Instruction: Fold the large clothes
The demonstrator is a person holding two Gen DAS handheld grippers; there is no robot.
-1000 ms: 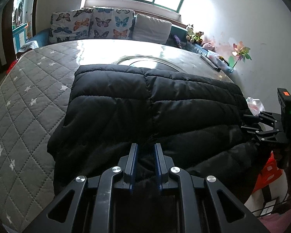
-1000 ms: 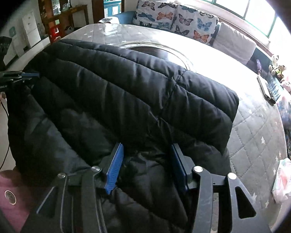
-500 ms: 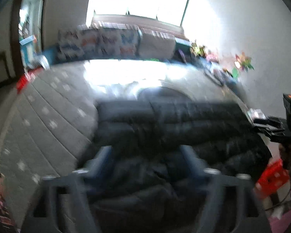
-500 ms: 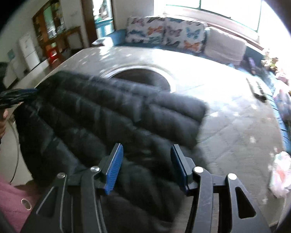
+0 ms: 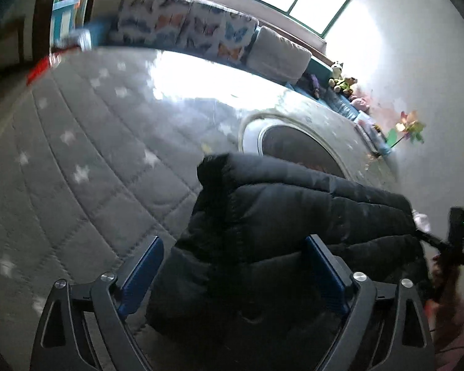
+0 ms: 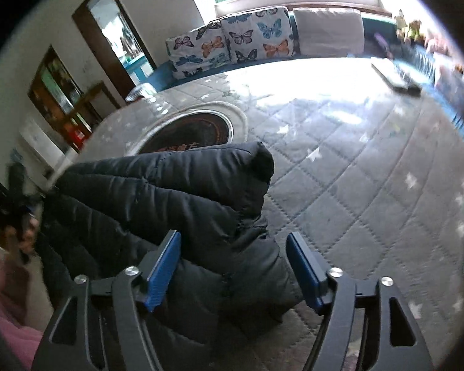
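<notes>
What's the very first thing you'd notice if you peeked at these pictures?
A big puffy black quilted jacket lies folded in a thick bundle on the grey star-patterned quilted mat, right in front of both open grippers, left gripper and right gripper. Behind it sits a dark round panel set in the mat, and butterfly-print cushions line the bright window.

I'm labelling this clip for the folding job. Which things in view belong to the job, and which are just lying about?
Job:
jacket, black, folded, on the quilted mat
left gripper, open
right gripper, open

Lying about:
butterfly cushions
grey cushion
stuffed toys
pinwheel
</notes>
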